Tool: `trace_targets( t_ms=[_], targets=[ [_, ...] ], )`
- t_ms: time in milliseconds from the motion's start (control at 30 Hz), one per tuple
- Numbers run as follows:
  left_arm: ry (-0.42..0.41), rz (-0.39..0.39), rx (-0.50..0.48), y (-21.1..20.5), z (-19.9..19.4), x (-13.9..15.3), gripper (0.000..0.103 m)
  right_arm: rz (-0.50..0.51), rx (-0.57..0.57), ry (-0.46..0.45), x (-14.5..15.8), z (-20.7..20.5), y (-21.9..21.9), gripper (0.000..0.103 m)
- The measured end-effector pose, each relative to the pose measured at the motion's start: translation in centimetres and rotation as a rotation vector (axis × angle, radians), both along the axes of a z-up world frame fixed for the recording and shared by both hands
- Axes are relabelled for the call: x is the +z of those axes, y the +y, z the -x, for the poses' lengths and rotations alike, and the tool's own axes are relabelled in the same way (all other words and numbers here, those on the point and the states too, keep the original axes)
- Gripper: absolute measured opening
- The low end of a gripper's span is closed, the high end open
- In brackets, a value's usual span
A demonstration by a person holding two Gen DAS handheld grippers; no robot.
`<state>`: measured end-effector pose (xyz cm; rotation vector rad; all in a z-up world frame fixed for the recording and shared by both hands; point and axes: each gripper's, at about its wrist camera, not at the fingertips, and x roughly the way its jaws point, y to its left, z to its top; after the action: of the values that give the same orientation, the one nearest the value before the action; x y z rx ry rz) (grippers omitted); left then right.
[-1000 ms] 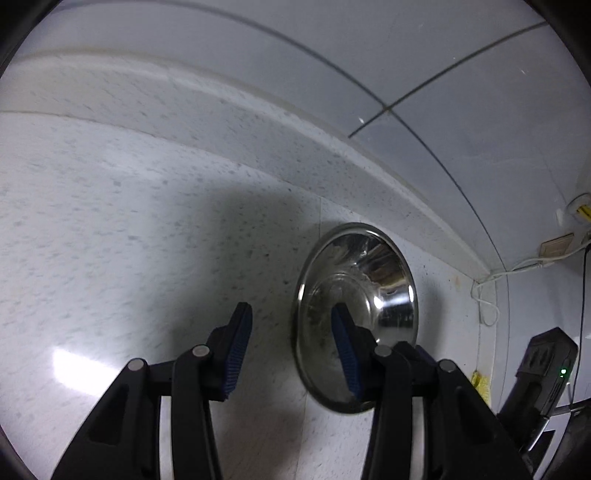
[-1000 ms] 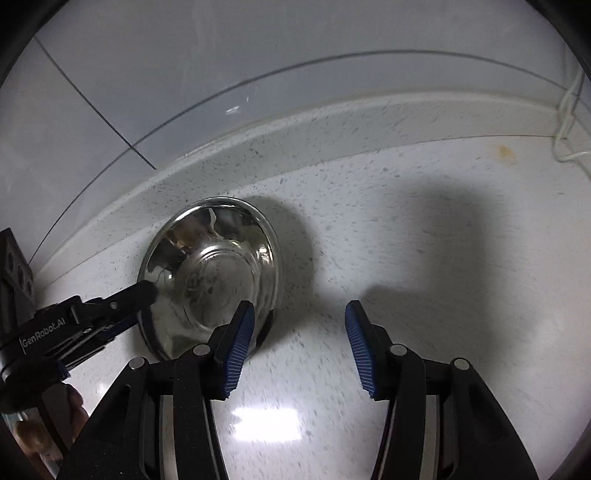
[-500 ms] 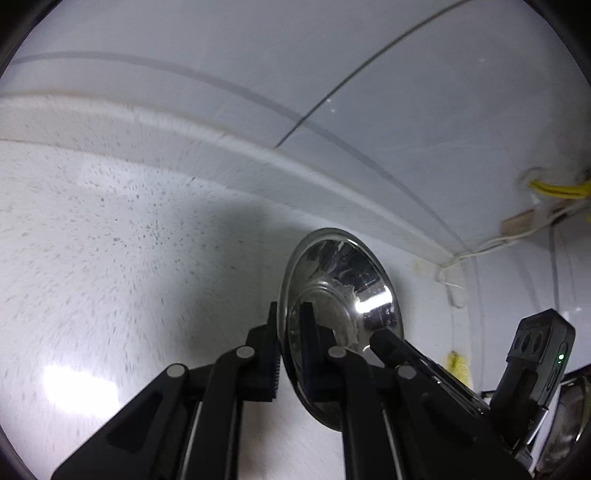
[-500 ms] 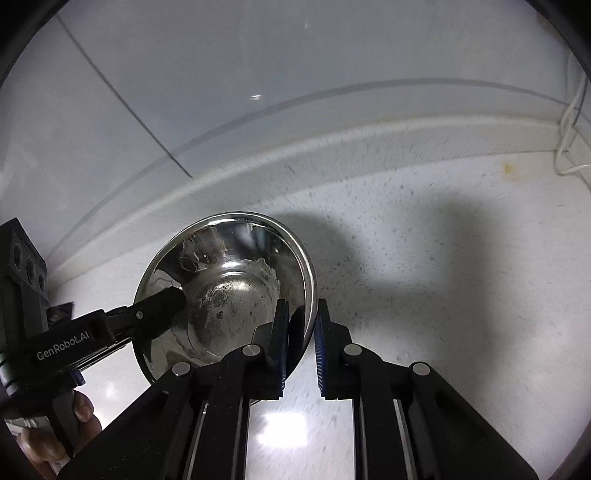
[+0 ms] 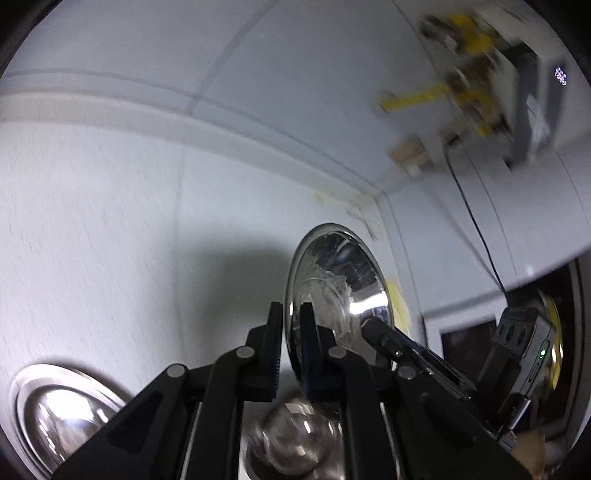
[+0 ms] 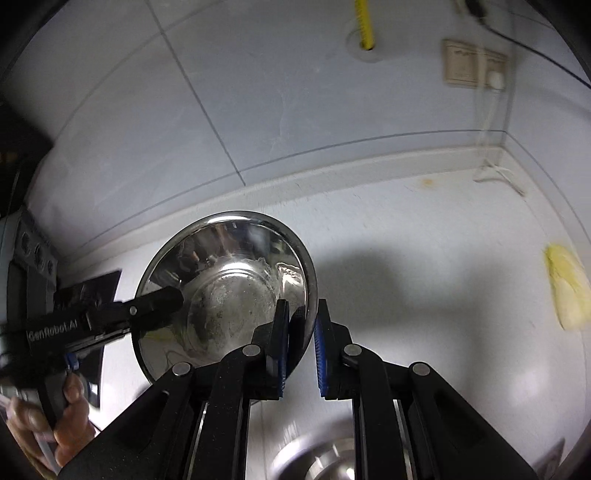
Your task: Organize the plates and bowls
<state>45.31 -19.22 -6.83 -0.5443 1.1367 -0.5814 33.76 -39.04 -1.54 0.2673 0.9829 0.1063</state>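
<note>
A pale speckled worktop point(image 6: 424, 258) runs back to a white tiled wall point(image 6: 258, 92), where a beige socket plate point(image 6: 472, 64) and a yellow strip point(image 6: 364, 22) are mounted; in the left wrist view that part of the wall is smeared by blur and its fittings cannot be made out.

A steel bowl point(image 6: 225, 295) is held up off the worktop, tilted so that its hollow faces the right wrist camera. The right claw point(image 6: 300, 345) is pinching the bowl's rim on the side nearest that camera, one pad inside and one outside. The left claw point(image 5: 291, 347) is pinching the opposite edge of the same rim (in its own view the bowl point(image 5: 340, 288) stands almost edge-on). In the right wrist view the left claw reaches into the bowl from the left, with the hand point(image 6: 48, 421) that carries it partly cut off at the corner.

Below the bowl, another steel dish point(image 5: 55, 410) lies on the worktop, half hidden by the claw's arms, and a blurred shiny round thing point(image 5: 291, 439) sits between those arms; what it is cannot be told. To the right of the bowl a yellow cloth point(image 6: 567, 288) lies on the worktop, smeared.
</note>
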Motion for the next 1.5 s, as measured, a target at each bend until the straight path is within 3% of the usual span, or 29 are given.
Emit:
trace_targets(
  t_ms=[133, 267, 400, 567, 667, 900, 1067, 1233, 1500],
  targets=[
    [0.031, 0.006, -0.067, -2.6, 5.0, -1.2, 0.008, 0.016, -0.008, 0.006, -0.3, 7.1, -2.1, 0.012],
    [0.097, -0.037, -0.129, -5.1, 8.9, -5.3, 0.008, 0.025, -0.026, 0.062, -3.0, 12.6, -4.1, 0.012],
    [0.149, -0.103, -0.159, -7.1, 11.5, -9.3, 0.008, -0.007, -0.047, 0.148, -7.4, 14.9, -5.9, 0.012],
    [0.142, -0.165, -0.179, -9.0, 12.6, -11.2, 0.008, -0.047, -0.073, 0.196, -10.8, 16.3, -7.5, 0.012],
    [0.093, -0.226, -0.183, -10.1, 12.5, -11.1, 0.008, -0.021, -0.075, 0.195, -11.6, 15.6, -7.7, 0.012],
    [0.047, -0.286, -0.208, -10.7, 13.3, -10.8, 0.012, 0.057, -0.057, 0.175, -11.4, 16.1, -6.4, 0.013],
    [0.011, -0.266, -0.221, -9.8, 13.7, -10.3, 0.021, 0.096, -0.07, 0.145, -10.3, 15.7, -6.1, 0.023],
    [-0.02, -0.252, -0.199, -8.7, 13.7, -8.6, 0.022, 0.095, -0.073, 0.114, -9.1, 15.5, -6.4, 0.023],
    [0.027, -0.241, -0.132, -4.9, 12.0, -7.5, 0.024, 0.123, -0.147, 0.104, -7.4, 17.7, -8.3, 0.027]
  ],
)
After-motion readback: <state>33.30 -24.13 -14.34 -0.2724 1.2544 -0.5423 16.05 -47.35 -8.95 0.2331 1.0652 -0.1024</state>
